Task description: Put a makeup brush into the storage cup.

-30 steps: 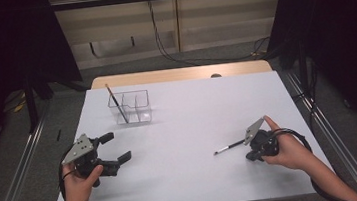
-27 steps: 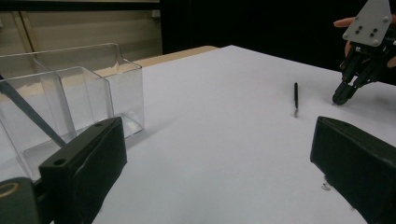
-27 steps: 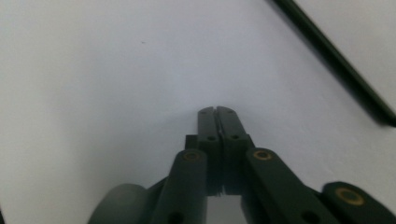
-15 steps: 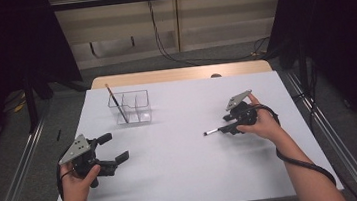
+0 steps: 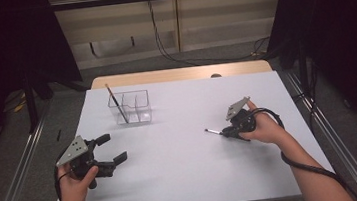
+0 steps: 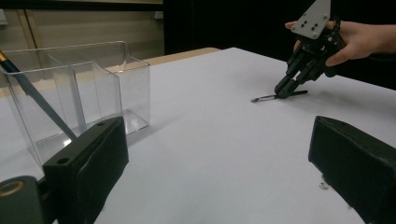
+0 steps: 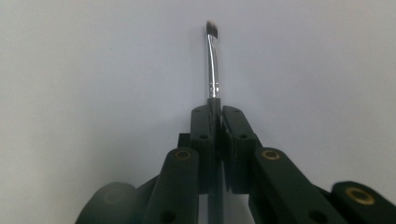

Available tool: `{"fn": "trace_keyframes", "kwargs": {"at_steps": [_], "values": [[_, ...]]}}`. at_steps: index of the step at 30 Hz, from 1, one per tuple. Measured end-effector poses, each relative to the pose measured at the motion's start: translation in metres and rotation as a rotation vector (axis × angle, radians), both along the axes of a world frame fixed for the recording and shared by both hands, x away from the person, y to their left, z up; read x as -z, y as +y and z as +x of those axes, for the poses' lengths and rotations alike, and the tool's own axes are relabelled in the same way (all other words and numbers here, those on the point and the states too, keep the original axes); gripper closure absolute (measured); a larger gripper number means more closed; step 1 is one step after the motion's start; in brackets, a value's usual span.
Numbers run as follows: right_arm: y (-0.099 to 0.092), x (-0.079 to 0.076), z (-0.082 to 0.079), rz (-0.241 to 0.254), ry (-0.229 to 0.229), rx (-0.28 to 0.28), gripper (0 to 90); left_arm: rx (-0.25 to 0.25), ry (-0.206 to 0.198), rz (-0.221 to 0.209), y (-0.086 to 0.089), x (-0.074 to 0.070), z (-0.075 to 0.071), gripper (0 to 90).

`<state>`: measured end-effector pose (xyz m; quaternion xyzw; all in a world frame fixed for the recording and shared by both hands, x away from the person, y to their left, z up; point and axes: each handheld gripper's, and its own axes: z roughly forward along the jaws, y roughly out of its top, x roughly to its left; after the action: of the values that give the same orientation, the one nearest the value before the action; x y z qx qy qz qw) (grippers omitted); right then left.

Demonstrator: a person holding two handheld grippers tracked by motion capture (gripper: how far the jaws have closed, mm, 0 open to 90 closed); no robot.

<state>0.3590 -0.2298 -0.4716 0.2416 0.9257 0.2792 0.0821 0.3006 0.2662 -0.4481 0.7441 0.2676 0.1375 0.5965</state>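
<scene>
The white table point(image 5: 185, 180) is carrying a clear organizer point(image 5: 130, 107) near its far left, with a pencil point(image 5: 116, 103) leaning inside. The left gripper point(image 5: 113, 148) is hovering with jaws wide and empty. The right gripper point(image 5: 226, 132), having just been closing, is clamping a small brush point(image 7: 213, 70) low over the table's right side.

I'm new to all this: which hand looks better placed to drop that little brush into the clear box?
Probably the right. Its gripper is already shut on the small brush, while the left gripper sits open and empty, though nearer the clear organizer.
</scene>
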Motion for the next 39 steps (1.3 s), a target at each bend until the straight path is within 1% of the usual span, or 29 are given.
{"fn": "trace_keyframes", "kwargs": {"at_steps": [2,4,5,6,9,15,19,22,26,27,30,32,34,37,39], "values": [[0.000,-0.001,-0.002,-0.003,0.026,0.013,84.1,0.003,-0.006,-0.002,-0.001,-0.001,0.000,4.9],[0.000,-0.003,-0.005,-0.014,0.057,0.044,83.8,0.005,-0.007,0.001,-0.001,-0.001,0.000,5.0],[0.000,-0.004,-0.006,-0.018,0.053,0.048,83.8,0.003,-0.005,-0.001,0.000,-0.001,0.000,5.0],[0.001,-0.004,-0.008,-0.028,0.054,0.051,83.7,0.003,-0.003,0.002,0.000,0.000,0.000,5.0],[0.000,-0.007,-0.011,-0.066,0.077,0.058,78.6,0.001,-0.003,0.003,0.000,-0.001,0.001,5.1],[-0.012,-0.013,-0.016,-0.136,0.136,0.061,81.4,0.009,-0.005,0.005,-0.002,0.000,0.001,5.1],[-0.017,-0.015,-0.021,-0.182,0.146,0.063,83.0,0.011,0.001,0.002,-0.003,0.000,0.002,5.1],[-0.015,-0.016,-0.022,-0.207,0.153,0.065,83.5,0.015,-0.001,0.002,-0.004,0.000,0.002,5.1],[-0.010,-0.016,-0.016,-0.239,0.198,0.103,83.0,0.016,0.000,0.004,-0.006,0.000,0.003,5.2],[-0.008,-0.017,-0.016,-0.247,0.215,0.124,83.0,0.016,0.000,0.007,-0.006,0.000,0.003,5.3],[-0.005,-0.017,-0.015,-0.272,0.201,0.108,83.5,0.020,0.003,0.007,-0.007,0.000,0.003,5.3],[-0.006,-0.017,-0.017,-0.269,0.191,0.106,84.1,0.023,0.003,0.006,-0.008,0.000,0.003,5.3],[-0.008,-0.016,-0.018,-0.252,0.182,0.107,84.2,0.026,0.000,0.005,-0.008,0.000,0.002,5.4],[-0.011,-0.016,-0.022,-0.220,0.168,0.126,84.3,0.026,0.002,0.002,-0.009,0.000,0.002,5.4],[-0.016,-0.015,-0.025,-0.183,0.155,0.135,84.3,0.025,0.005,-0.001,-0.009,0.000,0.003,5.3]]}}
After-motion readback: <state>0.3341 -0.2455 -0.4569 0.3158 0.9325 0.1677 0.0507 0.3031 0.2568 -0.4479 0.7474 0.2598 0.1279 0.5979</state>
